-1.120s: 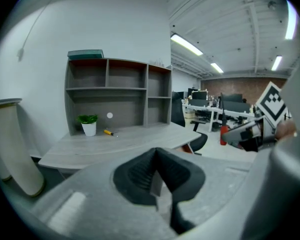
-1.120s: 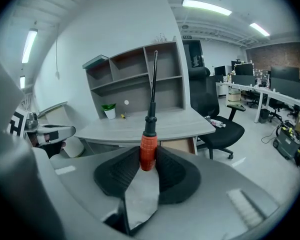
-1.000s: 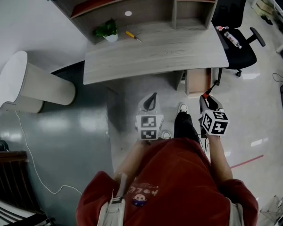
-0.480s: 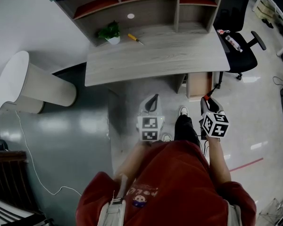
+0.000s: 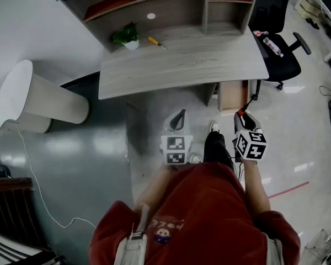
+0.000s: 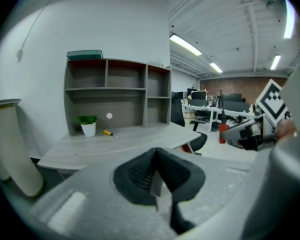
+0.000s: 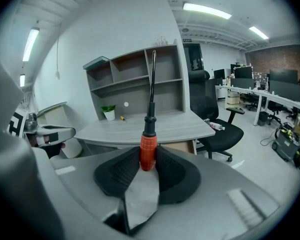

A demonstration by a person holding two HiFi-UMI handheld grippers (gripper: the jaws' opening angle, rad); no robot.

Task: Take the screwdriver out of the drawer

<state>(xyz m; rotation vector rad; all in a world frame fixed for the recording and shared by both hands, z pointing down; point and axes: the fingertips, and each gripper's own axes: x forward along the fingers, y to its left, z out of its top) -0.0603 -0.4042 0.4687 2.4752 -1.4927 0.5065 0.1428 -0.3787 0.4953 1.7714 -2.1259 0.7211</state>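
– Right hand-held gripper (image 7: pixel 148 160) is pinching what?
– It grips a red-handled screwdriver (image 7: pixel 148 145), shaft pointing to 12 o'clock
– And the left hand-held gripper (image 6: pixel 156 154)?
– Pressed together, nothing in it
– Anything on the worktop (image 5: pixel 209 59)?
– One yellow-handled screwdriver (image 5: pixel 154 41), lying at 3 o'clock of a potted plant (image 5: pixel 124 36)

screwdrivers (image 7: pixel 148 154) (image 5: pixel 154 41): 2 | grippers (image 5: pixel 178 119) (image 5: pixel 244 119): 2 | desk (image 5: pixel 209 65): 1 | shelf unit (image 5: pixel 171 7): 1 | potted plant (image 5: pixel 126 36): 1 | office chair (image 5: pixel 278 65): 1 | bottle (image 5: pixel 270 46): 1

Matt wood-grain desk (image 5: pixel 182 65), glossy floor (image 5: pixel 94 148)
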